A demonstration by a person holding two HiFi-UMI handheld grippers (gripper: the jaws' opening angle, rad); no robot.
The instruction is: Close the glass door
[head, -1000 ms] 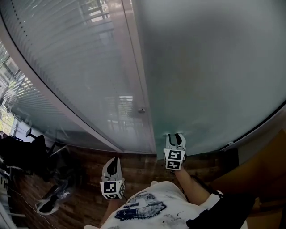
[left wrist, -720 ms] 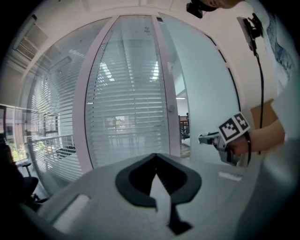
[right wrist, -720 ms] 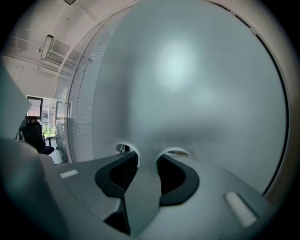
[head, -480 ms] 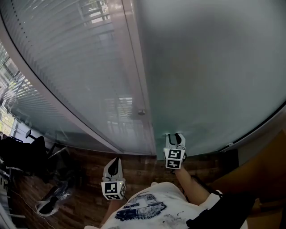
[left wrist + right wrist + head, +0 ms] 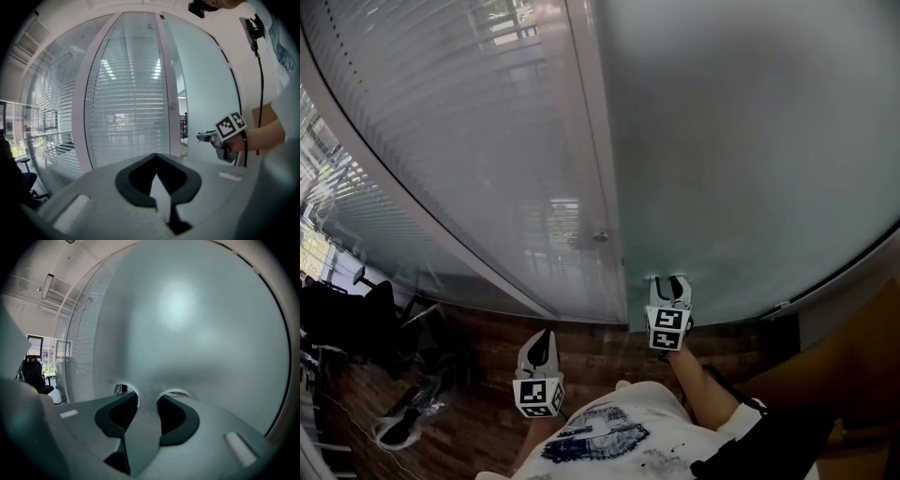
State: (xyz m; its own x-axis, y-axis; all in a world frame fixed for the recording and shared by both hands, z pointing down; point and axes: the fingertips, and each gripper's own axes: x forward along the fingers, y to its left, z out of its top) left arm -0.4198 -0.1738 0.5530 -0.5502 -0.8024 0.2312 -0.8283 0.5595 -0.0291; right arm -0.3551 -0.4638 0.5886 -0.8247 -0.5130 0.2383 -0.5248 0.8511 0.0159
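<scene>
- The glass door is the wide frosted pane that fills the right of the head view. Its left edge stands by a white post that carries a small round knob.
- The right tool is low on the pane with its tips against the glass. Its jaws stand apart with nothing between them but the frosted surface ahead.
- The left tool hangs apart from the door over the wooden floor. Its jaws are together and empty.
- Left of the post runs a glass wall with slatted blinds, and a dark office chair stands by it.
- Since a second ago the post and knob sit slightly further right in the head view, while both tools are almost where they were.
- The frosting hides whatever is behind the door, and the frame cuts off the door's top and far side.
- The left gripper view shows a narrow slit at the door's edge, but whether the door is fully home cannot be told.
</scene>
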